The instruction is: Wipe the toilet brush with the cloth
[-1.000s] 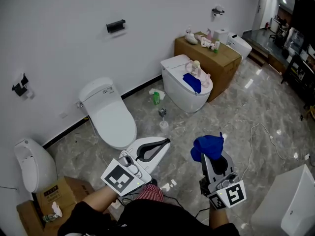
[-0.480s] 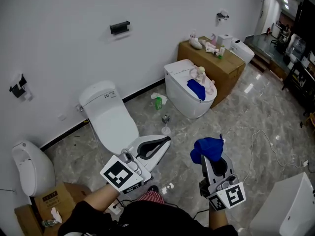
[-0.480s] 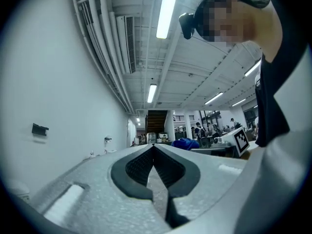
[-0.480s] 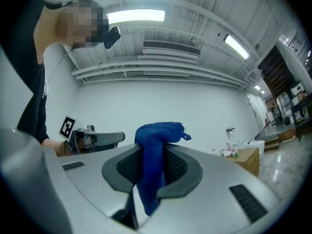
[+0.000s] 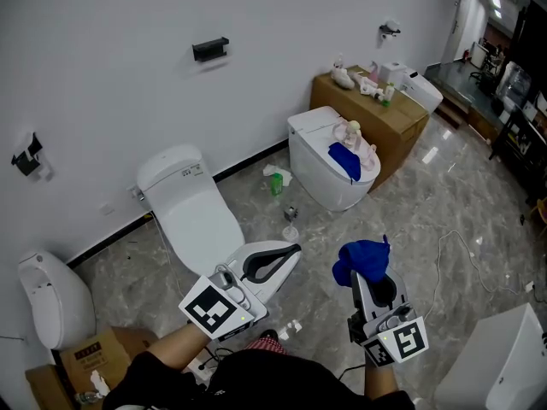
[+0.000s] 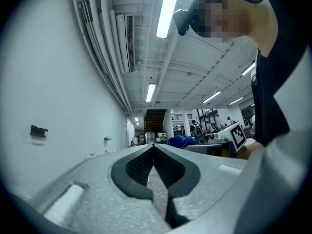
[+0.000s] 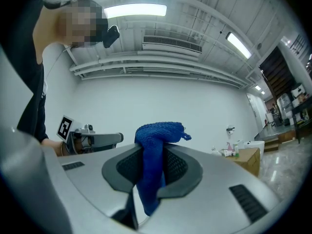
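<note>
The right tool (image 5: 370, 278) is clamped on the blue cloth (image 5: 359, 256). The right gripper view shows the cloth (image 7: 155, 145) pinched between the two pads, bunched above them with a tail hanging below. The left tool (image 5: 286, 254) has its jaws pressed together with nothing between them, as the left gripper view confirms (image 6: 154, 147). Both tools are held out roughly level in front of the person, well apart from each other.

Over the last second neither grip has changed. The two tools sit at almost the same spots in the head view, while the room has slid slightly behind them. That looks like the person walking across the room with the cloth ready, so the wiping has probably not begun.

Beyond the tools, on the floor (image 5: 410, 220) between the near toilet (image 5: 192, 212) and the far toilet (image 5: 329, 156), stands a small upright thing on a pale round base (image 5: 291, 227). I take it to be the toilet brush, though it is too small to be sure. It is well apart from both tools, and nothing touches it.
</note>
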Demonstrator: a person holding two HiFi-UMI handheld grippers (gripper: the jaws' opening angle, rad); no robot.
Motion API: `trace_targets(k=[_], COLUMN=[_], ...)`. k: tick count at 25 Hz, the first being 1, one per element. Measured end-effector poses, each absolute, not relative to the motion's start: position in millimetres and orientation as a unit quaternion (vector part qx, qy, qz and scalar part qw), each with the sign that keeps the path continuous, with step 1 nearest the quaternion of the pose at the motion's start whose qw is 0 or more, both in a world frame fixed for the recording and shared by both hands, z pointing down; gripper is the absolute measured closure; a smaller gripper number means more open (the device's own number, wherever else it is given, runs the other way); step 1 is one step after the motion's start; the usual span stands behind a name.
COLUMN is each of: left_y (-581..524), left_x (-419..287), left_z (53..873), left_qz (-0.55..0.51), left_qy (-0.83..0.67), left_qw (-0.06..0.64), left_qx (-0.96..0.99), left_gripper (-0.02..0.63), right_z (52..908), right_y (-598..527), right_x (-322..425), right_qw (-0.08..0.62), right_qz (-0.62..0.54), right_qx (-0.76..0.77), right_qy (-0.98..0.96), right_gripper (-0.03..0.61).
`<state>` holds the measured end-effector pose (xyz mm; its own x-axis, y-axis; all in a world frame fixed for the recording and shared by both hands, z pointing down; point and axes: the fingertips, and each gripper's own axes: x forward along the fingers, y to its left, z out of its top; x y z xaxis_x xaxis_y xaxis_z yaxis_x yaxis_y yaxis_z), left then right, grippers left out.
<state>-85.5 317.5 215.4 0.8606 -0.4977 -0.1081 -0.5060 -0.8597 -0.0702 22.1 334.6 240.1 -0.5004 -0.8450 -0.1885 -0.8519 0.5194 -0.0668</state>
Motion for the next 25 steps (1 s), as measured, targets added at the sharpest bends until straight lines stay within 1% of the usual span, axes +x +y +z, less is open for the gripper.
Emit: trace_targets(k=[16, 25], left_y=[262.7, 251.9], left_x=[-135.7, -137.9], left_z=[223.2, 226.7], left_qz=[0.039, 0.043], left_qy=[0.278, 0.265], left_qw=[0.049, 0.042], left_qx=[-0.958, -0.962], left_gripper=[0.614, 0.614], right_z=[246.4, 252.0], right_y=[275.6, 268.8], right_x=[-22.6, -26.2], right_qw=[0.088, 0.086], right_qz=[0.010, 0.005], right_qx=[-0.489, -0.499], right_qy=[0.868, 0.862], right_gripper=[0.502, 0.502])
